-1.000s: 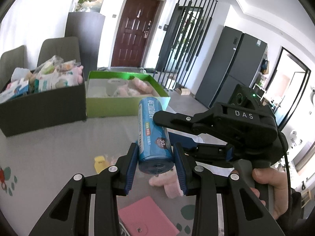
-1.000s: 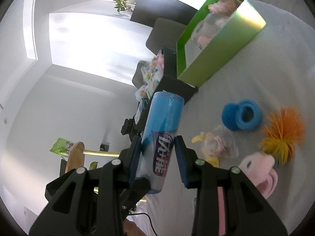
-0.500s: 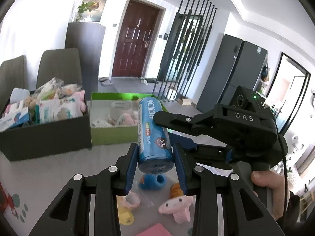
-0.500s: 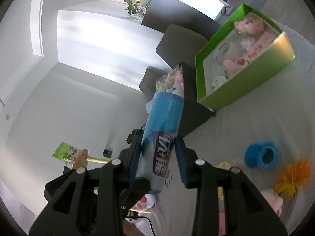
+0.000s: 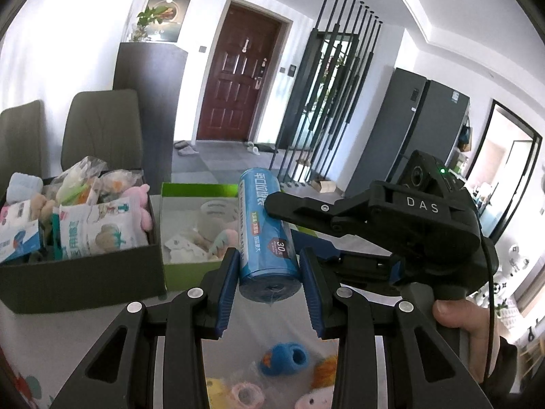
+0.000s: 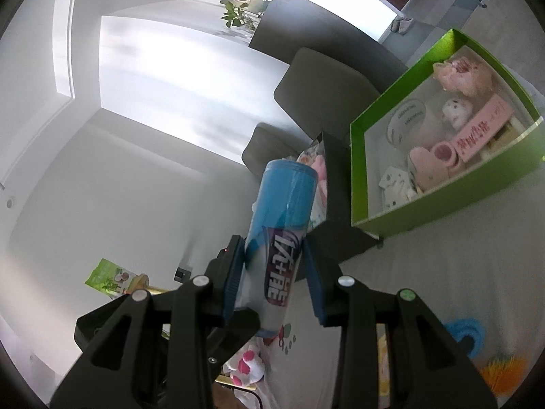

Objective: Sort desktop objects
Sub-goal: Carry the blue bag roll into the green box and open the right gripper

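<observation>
Clamping one blue bag roll marked "30" — left claw and right claw, "DAS"-branded.

Two grippers are seen: the left gripper and the right gripper, and one blue roll of bin bags is counted between them. Two open boxes are counted on the table: one dark box and one green box. Two grey chairs are counted behind the boxes. One brown door is seen. One blue knitted ring and one orange fuzzy toy are counted.
</observation>
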`<state>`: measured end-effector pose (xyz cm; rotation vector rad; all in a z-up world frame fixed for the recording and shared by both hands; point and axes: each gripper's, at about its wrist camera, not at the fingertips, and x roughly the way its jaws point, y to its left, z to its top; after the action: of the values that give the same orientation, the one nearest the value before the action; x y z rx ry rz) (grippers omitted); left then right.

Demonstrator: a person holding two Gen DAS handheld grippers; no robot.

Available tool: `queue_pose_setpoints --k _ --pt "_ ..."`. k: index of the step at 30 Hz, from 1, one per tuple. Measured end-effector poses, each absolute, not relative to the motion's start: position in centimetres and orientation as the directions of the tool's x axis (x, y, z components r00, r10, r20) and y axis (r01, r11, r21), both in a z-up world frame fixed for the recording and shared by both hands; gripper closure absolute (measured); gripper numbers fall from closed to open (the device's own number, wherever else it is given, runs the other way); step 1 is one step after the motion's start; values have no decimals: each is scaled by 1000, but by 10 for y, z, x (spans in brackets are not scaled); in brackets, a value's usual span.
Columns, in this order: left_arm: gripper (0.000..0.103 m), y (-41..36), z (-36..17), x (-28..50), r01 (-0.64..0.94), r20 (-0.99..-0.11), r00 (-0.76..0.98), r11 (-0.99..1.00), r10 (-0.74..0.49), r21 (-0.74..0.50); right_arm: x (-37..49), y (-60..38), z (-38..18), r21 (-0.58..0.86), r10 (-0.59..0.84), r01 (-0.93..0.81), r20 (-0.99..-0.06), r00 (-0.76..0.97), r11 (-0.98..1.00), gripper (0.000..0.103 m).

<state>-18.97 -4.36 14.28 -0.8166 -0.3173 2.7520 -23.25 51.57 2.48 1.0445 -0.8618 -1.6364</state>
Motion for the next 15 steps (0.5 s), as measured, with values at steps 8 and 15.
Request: queue_pose_setpoints --k 8,15 --pt "66 -49 142 -218 -174 -497 -815 -944 297 -280 -259 506 28 888 -958 366 -233 -167 -280 67" --pt "66 -51 140 -241 -174 -502 -812 -944 298 -280 -277 501 26 881 -953 372 -235 -189 -291 67"
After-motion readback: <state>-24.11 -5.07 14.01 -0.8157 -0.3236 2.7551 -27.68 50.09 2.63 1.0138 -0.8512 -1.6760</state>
